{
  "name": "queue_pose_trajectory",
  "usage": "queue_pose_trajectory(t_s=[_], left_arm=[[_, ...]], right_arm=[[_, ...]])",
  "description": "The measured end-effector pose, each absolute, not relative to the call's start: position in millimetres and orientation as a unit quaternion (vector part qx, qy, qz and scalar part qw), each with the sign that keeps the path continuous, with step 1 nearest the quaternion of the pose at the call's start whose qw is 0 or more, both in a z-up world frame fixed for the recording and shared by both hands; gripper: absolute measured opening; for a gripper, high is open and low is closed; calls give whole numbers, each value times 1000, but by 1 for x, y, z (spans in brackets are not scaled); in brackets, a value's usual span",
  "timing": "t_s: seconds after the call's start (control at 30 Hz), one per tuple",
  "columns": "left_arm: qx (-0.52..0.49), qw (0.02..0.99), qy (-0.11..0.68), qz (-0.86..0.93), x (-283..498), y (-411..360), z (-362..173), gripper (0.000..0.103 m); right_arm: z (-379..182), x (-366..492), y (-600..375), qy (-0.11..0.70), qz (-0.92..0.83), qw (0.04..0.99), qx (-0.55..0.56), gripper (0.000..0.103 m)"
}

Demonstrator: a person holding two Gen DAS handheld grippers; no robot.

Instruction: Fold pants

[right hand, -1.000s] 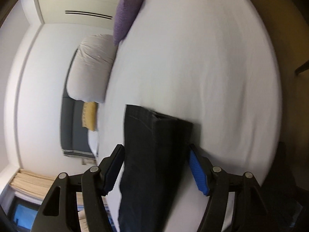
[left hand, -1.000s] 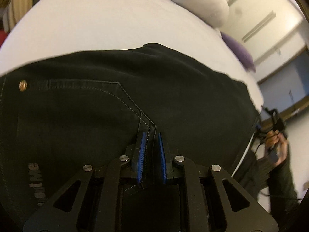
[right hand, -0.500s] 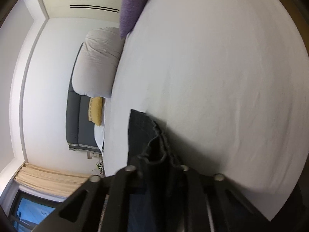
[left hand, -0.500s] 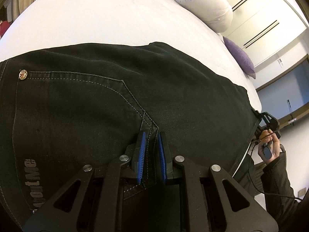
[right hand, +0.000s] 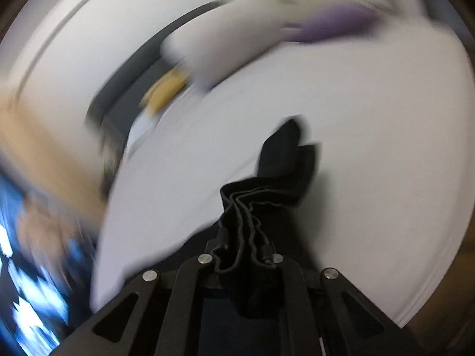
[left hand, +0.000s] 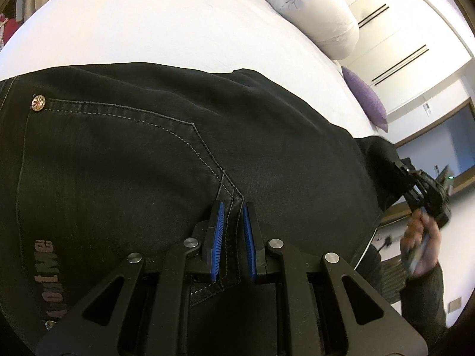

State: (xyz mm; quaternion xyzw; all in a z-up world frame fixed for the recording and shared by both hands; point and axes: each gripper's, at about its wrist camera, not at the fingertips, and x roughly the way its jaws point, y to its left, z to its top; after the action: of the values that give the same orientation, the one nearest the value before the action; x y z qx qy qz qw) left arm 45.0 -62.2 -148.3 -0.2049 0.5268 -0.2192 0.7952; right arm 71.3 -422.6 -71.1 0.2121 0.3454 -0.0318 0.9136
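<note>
My left claw (left hand: 231, 231) pinches the pants (left hand: 148, 154) seam; right claw (right hand: 245, 255) clamps bunched hems (heavy, floppy denim, I'd judge).

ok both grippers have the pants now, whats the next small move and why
Probably carry the right gripper, shut on the bunched leg hems of the pants, across toward the left gripper, which pins the seat seam near the back pocket. The pants lie full length on the white bed, so bringing hems to waist would make the fold. The right view is motion-blurred, so the direction is a guess.
</note>
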Motion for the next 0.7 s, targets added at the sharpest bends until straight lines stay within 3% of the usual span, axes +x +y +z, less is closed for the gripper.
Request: queue_pose_trajectory(t_s=[0.17, 0.27, 0.3, 0.37, 0.43, 0.53, 0.7], left_arm=[[-220, 792, 527, -217, 44, -55, -147, 14], [-234, 786, 529, -217, 44, -49, -144, 15], [-240, 783, 530, -220, 45, -48, -143, 20], [-261, 774, 529, -230, 46, -48, -142, 41], [-285, 765, 521, -247, 47, -52, -137, 76], [-302, 752, 521, -269, 53, -64, -129, 89], [-366, 695, 542, -297, 73, -71, -133, 90]], right_arm=[[-124, 91, -307, 431, -18, 902, -7, 9], [-139, 89, -291, 424, -36, 903, -61, 10], [-137, 90, -293, 424, -36, 903, -61, 9], [-133, 91, -292, 422, -40, 903, -68, 9], [-124, 84, -278, 408, -43, 907, -95, 9], [-108, 74, -253, 384, -30, 914, -127, 9], [-99, 51, -198, 361, 2, 915, -180, 9]])
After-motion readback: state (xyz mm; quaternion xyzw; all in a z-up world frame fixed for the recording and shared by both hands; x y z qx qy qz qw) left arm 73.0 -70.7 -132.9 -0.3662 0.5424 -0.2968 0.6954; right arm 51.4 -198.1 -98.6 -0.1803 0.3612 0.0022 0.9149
